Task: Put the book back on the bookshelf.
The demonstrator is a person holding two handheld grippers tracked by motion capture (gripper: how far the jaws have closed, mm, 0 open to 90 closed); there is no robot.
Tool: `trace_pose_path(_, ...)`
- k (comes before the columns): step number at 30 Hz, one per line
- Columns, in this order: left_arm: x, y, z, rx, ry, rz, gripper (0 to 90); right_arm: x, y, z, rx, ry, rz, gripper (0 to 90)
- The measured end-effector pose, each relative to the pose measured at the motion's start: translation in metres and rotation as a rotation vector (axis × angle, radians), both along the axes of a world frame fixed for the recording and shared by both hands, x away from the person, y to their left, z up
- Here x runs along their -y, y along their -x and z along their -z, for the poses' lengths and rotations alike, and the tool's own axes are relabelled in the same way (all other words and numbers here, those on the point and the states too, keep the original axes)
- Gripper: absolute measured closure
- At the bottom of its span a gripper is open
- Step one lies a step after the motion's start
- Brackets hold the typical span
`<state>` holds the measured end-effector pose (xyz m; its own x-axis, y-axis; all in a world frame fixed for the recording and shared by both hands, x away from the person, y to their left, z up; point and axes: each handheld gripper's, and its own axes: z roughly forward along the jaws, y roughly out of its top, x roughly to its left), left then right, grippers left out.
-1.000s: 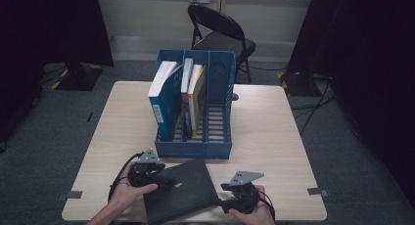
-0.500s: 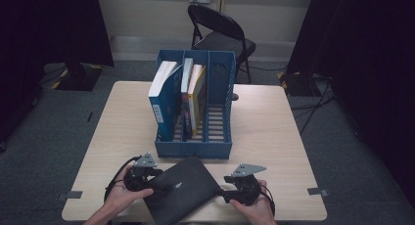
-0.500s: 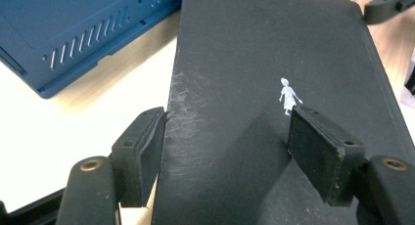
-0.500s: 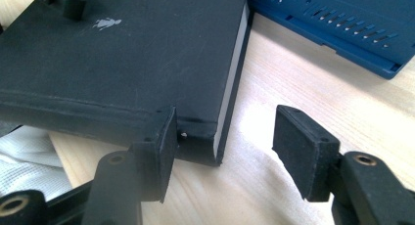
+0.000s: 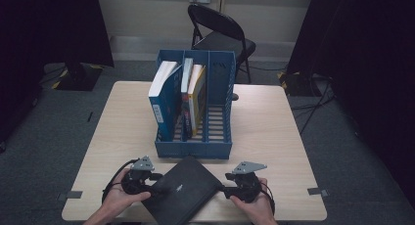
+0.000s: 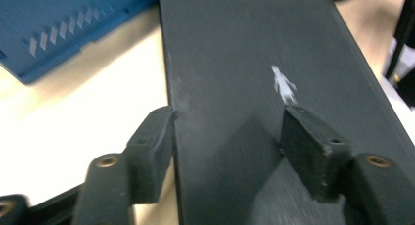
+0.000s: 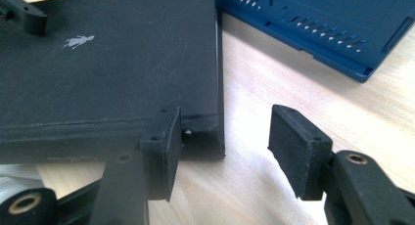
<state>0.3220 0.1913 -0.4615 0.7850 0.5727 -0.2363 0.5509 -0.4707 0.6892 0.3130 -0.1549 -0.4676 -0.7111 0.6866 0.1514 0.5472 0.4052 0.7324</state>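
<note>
Matte black and faintly scuffed, the book (image 5: 183,191) is lying flat at the lower middle of the high view, on the pale wood-grain surface (image 5: 274,132) just below the blue slotted file rack (image 5: 195,149). It is a thin, flat rectangle with a small white figure printed on its cover. It is sitting askew: its long axis is running from the lower left of the frame up toward the right, with one corner pointing at the rack's front wall.

The left tongs (image 6: 227,137) are reaching in from the lower left of the high view. In the left gripper view their two blocky black rubber pads are standing part open, having just been closing; the left pad (image 6: 151,149) is sitting at the book's edge and the right pad is lying over the cover, gripping nothing.

The right tongs (image 7: 222,146) are coming in from the lower right of the high view. In the right gripper view they too have just been closing and are standing part open around the book's near corner: the left pad (image 7: 164,149) is touching the spine edge, while the right pad is hanging over bare wood, well clear of the book.

The rack is a hard plastic with rows of slits, holding three upright books (image 5: 178,95) in its left compartments.
</note>
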Motion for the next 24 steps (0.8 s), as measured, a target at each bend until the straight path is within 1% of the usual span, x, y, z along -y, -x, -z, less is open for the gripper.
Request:
trace_pose_path(2, 0.008, -0.004, 0.000, 0.016, -0.013, -0.004, 38.5, -0.001, 0.003, 0.000, 0.015, 0.008, 0.008, 47.4)
trace_pose_path(3, 0.013, -0.008, 0.000, 0.018, -0.018, -0.001, 38.1, -0.002, 0.004, -0.001, 0.016, 0.007, 0.013, 47.4)
trace_pose_path(5, 0.019, -0.012, 0.000, 0.007, -0.015, -0.002, 33.4, -0.004, 0.008, 0.001, 0.002, -0.004, -0.008, 44.5)
trace_pose_path(6, 0.020, -0.014, 0.001, 0.008, -0.014, -0.004, 33.7, -0.007, 0.010, 0.002, 0.001, 0.003, -0.019, 45.3)
trace_pose_path(7, 0.019, -0.015, 0.002, 0.002, 0.000, -0.015, 34.7, -0.008, 0.012, 0.002, 0.012, 0.005, -0.018, 46.7)
trace_pose_path(8, 0.019, -0.015, 0.002, -0.003, 0.005, -0.020, 36.4, -0.009, 0.013, 0.001, 0.014, 0.010, -0.017, 46.7)
trace_pose_path(10, 0.018, -0.014, 0.002, -0.001, 0.004, -0.018, 36.6, -0.008, 0.011, 0.001, 0.005, -0.001, -0.009, 47.1)
trace_pose_path(11, 0.017, -0.013, 0.001, 0.000, -0.001, -0.025, 37.2, -0.008, 0.011, 0.001, 0.004, -0.001, -0.013, 49.6)
trace_pose_path(12, 0.017, -0.012, 0.001, -0.012, -0.001, -0.028, 37.3, -0.009, 0.011, 0.000, 0.008, 0.001, -0.026, 51.7)
trace_pose_path(13, 0.016, -0.011, 0.000, -0.027, 0.005, -0.046, 37.3, -0.009, 0.012, 0.000, 0.017, 0.008, -0.026, 53.7)
trace_pose_path(14, 0.018, -0.007, 0.000, -0.035, 0.003, -0.052, 35.1, -0.010, 0.012, 0.000, 0.024, 0.009, -0.027, 55.2)
trace_pose_path(15, 0.019, -0.003, 0.000, -0.018, -0.013, -0.051, 31.6, -0.011, 0.011, -0.001, 0.030, 0.016, -0.023, 55.3)
trace_pose_path(16, 0.020, 0.001, -0.001, -0.002, -0.038, -0.050, 31.1, -0.011, 0.011, -0.001, 0.032, 0.017, -0.021, 55.5)
trace_pose_path(17, 0.020, 0.004, -0.002, -0.013, -0.039, -0.046, 30.3, -0.011, 0.009, -0.001, 0.030, 0.017, -0.017, 55.4)
trace_pose_path(18, 0.018, 0.006, -0.002, -0.027, -0.025, -0.041, 29.2, -0.010, 0.007, -0.001, 0.025, 0.013, -0.014, 55.4)
trace_pose_path(19, 0.016, 0.007, -0.002, -0.047, -0.016, -0.025, 29.2, -0.009, 0.006, 0.000, 0.023, 0.010, -0.005, 56.3)
trace_pose_path(21, 0.012, 0.008, -0.002, -0.071, 0.014, -0.014, 30.3, -0.009, 0.003, -0.001, 0.023, 0.010, 0.000, 59.1)
trace_pose_path(22, 0.011, 0.009, -0.002, -0.075, 0.016, 0.002, 30.4, -0.009, 0.001, -0.001, 0.025, 0.009, 0.005, 59.7)
trace_pose_path(23, 0.010, 0.010, -0.002, -0.074, 0.012, 0.003, 31.4, -0.008, -0.001, -0.001, 0.023, 0.007, 0.005, 59.6)
trace_pose_path(24, 0.010, 0.011, -0.002, -0.092, 0.021, -0.003, 32.7, -0.008, -0.003, 0.000, 0.016, 0.001, 0.009, 59.6)
